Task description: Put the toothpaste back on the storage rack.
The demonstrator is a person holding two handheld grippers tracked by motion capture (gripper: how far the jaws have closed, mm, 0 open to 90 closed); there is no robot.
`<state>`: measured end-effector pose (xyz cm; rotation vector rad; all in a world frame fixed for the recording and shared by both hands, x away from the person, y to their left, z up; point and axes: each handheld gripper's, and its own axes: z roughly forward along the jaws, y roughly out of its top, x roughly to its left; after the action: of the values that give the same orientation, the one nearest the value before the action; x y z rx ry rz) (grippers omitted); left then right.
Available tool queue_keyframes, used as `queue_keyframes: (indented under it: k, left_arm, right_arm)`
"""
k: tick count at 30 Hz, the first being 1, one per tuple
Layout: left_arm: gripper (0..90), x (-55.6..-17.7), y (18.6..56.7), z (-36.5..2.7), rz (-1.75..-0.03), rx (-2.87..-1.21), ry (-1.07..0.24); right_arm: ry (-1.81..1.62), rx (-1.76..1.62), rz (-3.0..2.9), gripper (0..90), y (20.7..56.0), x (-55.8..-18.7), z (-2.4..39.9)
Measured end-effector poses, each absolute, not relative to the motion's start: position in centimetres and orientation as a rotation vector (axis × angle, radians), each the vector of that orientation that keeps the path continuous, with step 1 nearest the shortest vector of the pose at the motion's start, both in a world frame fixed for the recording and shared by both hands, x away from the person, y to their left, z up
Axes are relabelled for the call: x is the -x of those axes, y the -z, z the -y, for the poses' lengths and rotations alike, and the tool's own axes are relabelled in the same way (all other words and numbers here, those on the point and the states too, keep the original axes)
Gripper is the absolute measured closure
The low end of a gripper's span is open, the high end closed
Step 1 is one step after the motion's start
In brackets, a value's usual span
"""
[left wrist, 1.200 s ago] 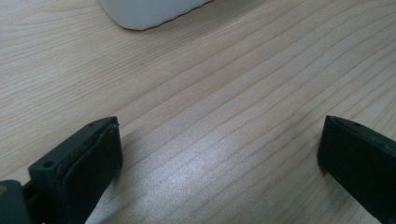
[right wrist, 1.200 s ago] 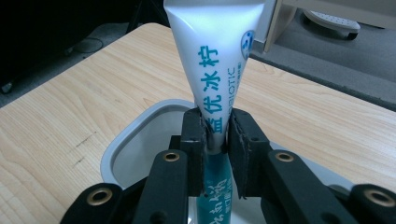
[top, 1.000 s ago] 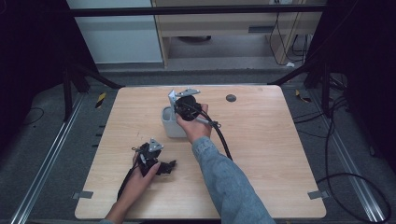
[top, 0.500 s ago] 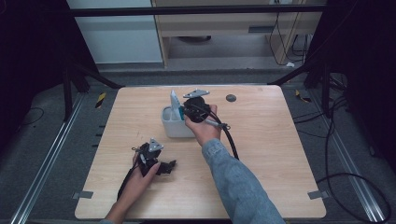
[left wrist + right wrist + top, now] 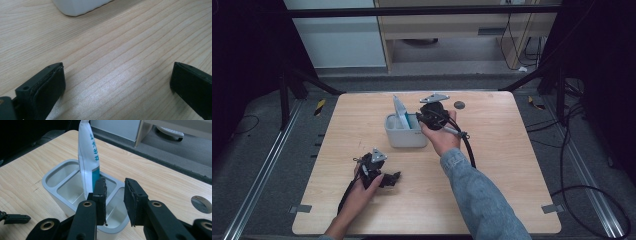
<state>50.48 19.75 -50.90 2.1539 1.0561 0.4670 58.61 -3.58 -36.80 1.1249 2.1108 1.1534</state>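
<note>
A white and teal tube [image 5: 87, 157] stands upright in the middle compartment of a white divided holder [image 5: 50, 180] on the wooden table. My right gripper [image 5: 115, 185] is just beside the tube, over the holder's near end, with its jaws a little apart and nothing between them. The left jaw is close against the tube's lower side. In the high view the tube [image 5: 401, 112] rises from the holder [image 5: 404, 139], with the right gripper [image 5: 419, 120] at its right. My left gripper [image 5: 393, 178] rests low on the table near the front left, open, with bare wood between its jaws [image 5: 117, 80].
A small dark round disc [image 5: 459, 105] lies on the table behind the right hand. The right gripper's cable [image 5: 469, 150] trails along the forearm. A corner of the holder [image 5: 80, 6] shows ahead of the left gripper. Black frame legs and cables surround the table.
The right gripper has moved right, off the top of the holder. The tube now stands free in the holder. The left gripper has stayed where it was.
</note>
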Motion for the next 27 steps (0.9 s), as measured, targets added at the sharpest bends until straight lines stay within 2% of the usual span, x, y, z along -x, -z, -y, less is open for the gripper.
queue_keyframes:
  k: [20,27]
  left_arm:
    - [0.0,-50.5,50.9,-19.7,-1.056,-2.154,-0.467]
    - [0.0,-50.5,50.9,-19.7,-1.056,-2.154,-0.467]
  right_arm:
    - [-1.06,-1.178,-2.079,69.7,36.3,-58.8,7.5]
    - [-1.036,-1.191,-2.079,64.5,36.0,-58.7,9.0]
